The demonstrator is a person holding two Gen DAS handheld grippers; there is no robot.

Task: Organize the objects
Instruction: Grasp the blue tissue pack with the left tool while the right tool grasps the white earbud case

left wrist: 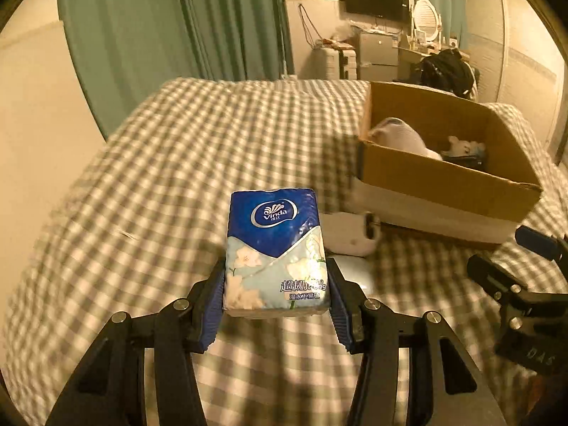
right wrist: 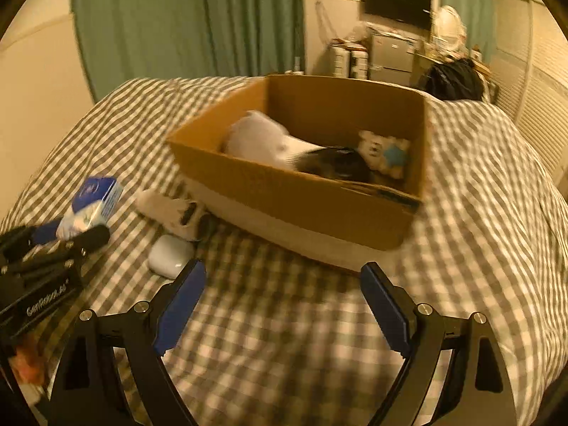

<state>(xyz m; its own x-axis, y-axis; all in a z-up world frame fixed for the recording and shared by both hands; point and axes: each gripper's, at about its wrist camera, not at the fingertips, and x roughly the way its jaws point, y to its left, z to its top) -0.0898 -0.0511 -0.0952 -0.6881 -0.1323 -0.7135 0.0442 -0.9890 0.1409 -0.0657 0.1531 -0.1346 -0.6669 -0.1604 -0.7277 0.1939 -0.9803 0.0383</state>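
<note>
Grippers are held low over a green-checked bedspread (left wrist: 177,163): left gripper (left wrist: 276,284) clamped on a blue-and-white tissue pack (left wrist: 275,248), right gripper (right wrist: 284,284) spread wide, holding nothing, facing a brown cardboard box (right wrist: 301,195).

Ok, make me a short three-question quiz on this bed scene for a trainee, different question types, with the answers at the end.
1. True or false: the left gripper is shut on the tissue pack.
2. Multiple choice: the cardboard box is A) closed with tape, B) open with items inside, C) open and bare inside.
3. Fill in: the right gripper's fingers are ____ and hold nothing.

Key
1. True; the fingers press both of the pack's sides.
2. B; a white sock and a small plush toy lie inside.
3. Open; only the checked bedcover shows between them.
</note>
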